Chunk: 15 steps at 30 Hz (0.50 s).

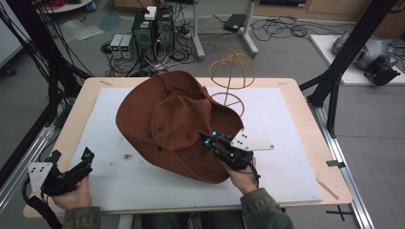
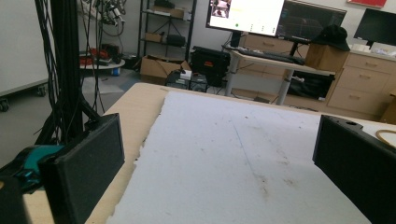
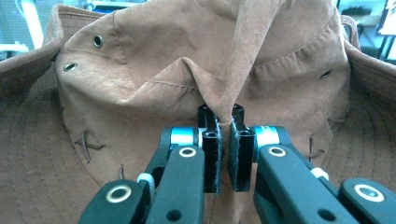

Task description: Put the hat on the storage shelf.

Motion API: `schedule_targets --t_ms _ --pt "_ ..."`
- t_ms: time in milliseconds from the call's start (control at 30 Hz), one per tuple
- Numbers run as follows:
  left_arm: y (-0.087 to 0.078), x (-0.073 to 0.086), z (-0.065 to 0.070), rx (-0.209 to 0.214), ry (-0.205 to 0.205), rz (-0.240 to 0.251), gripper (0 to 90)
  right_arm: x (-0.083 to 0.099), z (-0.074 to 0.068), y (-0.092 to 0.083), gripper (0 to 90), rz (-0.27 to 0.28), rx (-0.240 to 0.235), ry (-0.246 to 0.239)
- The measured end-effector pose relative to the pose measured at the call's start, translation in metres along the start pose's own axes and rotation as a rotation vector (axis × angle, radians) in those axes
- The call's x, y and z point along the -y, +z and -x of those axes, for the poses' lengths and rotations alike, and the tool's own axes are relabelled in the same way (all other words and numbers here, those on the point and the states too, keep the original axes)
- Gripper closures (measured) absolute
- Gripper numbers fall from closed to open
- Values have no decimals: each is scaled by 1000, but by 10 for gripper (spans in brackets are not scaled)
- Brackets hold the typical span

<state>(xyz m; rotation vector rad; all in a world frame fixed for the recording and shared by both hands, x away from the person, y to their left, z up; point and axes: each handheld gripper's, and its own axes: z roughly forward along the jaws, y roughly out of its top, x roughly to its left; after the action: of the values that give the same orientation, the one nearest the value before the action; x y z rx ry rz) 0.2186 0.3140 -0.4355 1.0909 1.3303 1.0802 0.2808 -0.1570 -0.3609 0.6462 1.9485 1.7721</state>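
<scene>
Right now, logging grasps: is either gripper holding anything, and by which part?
The right gripper pinches a fold of the brown suede hat's crown. The left gripper is open, holding nothing.

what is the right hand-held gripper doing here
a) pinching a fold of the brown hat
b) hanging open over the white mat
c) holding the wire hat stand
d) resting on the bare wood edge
a: the right hand-held gripper has its jaws closed on a fold of the brown hat.

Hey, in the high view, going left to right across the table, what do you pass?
left gripper at the near left corner → brown hat → right gripper, shut on a fold of the hat → bare right part of the white mat → table's wooden right edge.
</scene>
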Motion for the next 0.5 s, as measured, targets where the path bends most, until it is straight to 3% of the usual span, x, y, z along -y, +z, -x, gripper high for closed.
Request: schedule_targets --t_ms 200,333,433,467,500 --pt "0 0 1 2 -2 -1 24 -41 12 -21 865 78 60 -17" --pt "0 0 1 2 -2 1 24 -57 22 -29 864 99 99 -26" --pt "0 0 0 1 -2 2 24 -75 40 -38 863 116 155 -24" --pt "0 0 0 1 -1 0 24 -75 40 -38 863 116 155 -24" --pt "0 0 0 0 -1 2 24 -85 50 -42 863 124 188 -34"
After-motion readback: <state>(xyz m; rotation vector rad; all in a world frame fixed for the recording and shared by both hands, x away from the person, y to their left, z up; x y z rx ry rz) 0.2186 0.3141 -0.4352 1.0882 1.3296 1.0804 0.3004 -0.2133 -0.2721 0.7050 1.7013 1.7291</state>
